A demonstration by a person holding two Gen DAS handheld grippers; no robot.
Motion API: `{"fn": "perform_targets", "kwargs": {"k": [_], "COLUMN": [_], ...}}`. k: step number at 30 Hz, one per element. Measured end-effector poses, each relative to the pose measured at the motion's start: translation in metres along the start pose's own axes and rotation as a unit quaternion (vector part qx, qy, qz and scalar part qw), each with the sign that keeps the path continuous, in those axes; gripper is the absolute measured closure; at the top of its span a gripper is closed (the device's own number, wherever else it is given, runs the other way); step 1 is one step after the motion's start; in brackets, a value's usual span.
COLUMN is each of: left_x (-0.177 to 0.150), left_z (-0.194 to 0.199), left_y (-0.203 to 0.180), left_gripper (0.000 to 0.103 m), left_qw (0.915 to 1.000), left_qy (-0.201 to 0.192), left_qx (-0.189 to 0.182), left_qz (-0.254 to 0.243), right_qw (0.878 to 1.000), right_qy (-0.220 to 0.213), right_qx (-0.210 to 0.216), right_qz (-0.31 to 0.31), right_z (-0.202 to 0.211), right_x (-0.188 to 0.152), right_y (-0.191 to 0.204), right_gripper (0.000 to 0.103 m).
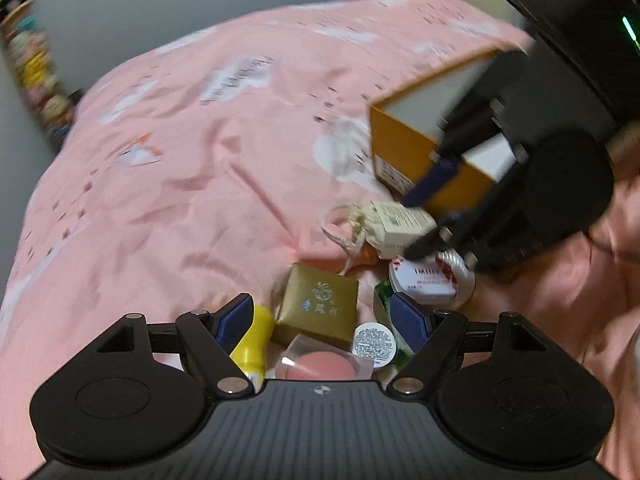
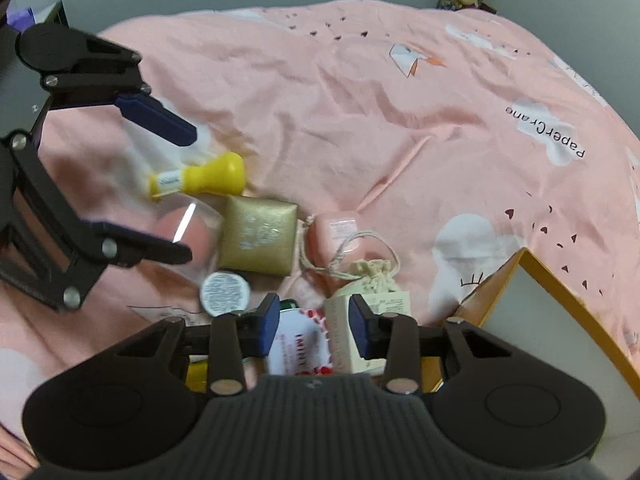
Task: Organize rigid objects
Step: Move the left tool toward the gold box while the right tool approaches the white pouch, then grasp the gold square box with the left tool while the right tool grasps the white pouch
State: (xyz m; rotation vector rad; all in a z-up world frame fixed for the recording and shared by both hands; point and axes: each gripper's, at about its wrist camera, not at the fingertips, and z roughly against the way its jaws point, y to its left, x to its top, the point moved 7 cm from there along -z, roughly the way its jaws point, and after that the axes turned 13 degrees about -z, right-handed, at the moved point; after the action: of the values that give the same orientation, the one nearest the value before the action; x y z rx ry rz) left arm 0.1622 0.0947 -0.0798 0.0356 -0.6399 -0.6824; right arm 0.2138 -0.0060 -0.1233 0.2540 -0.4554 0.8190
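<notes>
On the pink bedspread (image 2: pixel 360 128) a small heap of things lies bunched together near my side, with the orange box (image 2: pixel 532 308) standing open just to its right, white inside, ready, I judge, to take them. My right gripper (image 2: pixel 314 320) hangs low over the heap with its jaws apart and nothing between the pads; the cream carton (image 2: pixel 340 332) and the round red-and-white tin (image 2: pixel 296 344) lie directly under that gap, so I read this as lining up on one of them, the carton being nearest the box. My left gripper (image 1: pixel 324 320) also stands wide and empty, hovering over the far side of the heap, where the gold cushion box (image 1: pixel 320 308), the yellow bottle (image 1: pixel 256 340), the clear case with the pink puff (image 1: pixel 316 364) and the small white-lidded jar (image 1: pixel 374 340) crowd close. A drawstring pouch (image 2: pixel 372 274) rests against the carton, its cord looped over a pink case (image 2: pixel 334 236); that cord could snag if I lift the carton carelessly. Nothing appears to be in the box yet, as far as I can see, so the sorting is at its start. The soft quilt gives beneath everything, so I should close squarely on the flat sides.
</notes>
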Motion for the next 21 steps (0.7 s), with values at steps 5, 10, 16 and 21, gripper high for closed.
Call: {"fn": "perform_targets", "kwargs": {"k": [5, 10, 16, 21], "left_x": [0.000, 0.004, 0.003, 0.001], "left_z": [-0.033, -0.058, -0.081, -0.091], "left_y": [0.001, 0.003, 0.005, 0.003], "left_gripper": [0.012, 0.012, 0.016, 0.020], "left_qw": [0.9987, 0.9967, 0.9941, 0.9920], "left_qy": [0.029, 0.055, 0.087, 0.101], "left_qx": [-0.021, -0.048, -0.058, -0.066], "left_qz": [-0.035, -0.034, -0.028, -0.038], "right_qw": [1.000, 0.998, 0.996, 0.993], "right_qy": [0.022, 0.054, 0.076, 0.104], "right_qx": [0.001, -0.004, 0.013, 0.013], "right_qz": [0.003, 0.029, 0.038, 0.051], "right_z": [-0.016, -0.031, -0.047, -0.060], "right_x": [0.010, 0.011, 0.019, 0.019], "right_y": [-0.016, -0.026, -0.031, -0.032], "right_gripper": [0.064, 0.054, 0.044, 0.035]}}
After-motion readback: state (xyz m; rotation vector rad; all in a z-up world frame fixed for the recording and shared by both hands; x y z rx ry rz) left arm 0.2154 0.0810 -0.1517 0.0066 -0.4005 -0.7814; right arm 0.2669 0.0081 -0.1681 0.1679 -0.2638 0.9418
